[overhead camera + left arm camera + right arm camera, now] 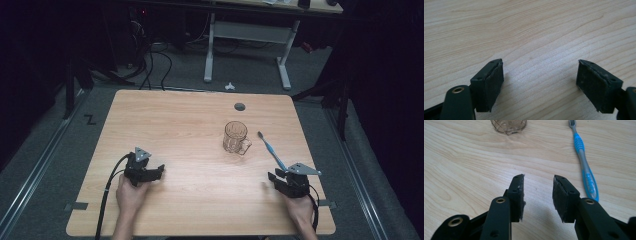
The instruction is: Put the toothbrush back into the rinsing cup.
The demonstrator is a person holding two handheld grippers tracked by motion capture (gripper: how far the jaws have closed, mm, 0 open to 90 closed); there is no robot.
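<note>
Both grippers sit low near table's (200, 107) front edge; left gripper (155, 173) jaws wide apart w/ bare wood btwn; right gripper (537, 192) jaws part open, nothing btwn; toothbrush (585, 167) lies flat just right of its jaws, head pointing away; clear mug (235, 138) upright near brush head, not touching.

Both grippers I'm working with are black. My left gripper (150, 172) carries a grey three-cornered plate on top, and a black cable trails back from it past my bare forearm. My right gripper (280, 181) has the same grey plate and a black cable looping beside my wrist. Up close, the jaws end in blocky black pads with worn, frayed rubber faces, small screw holes, and brass-ringed pivot holes behind them.
</note>
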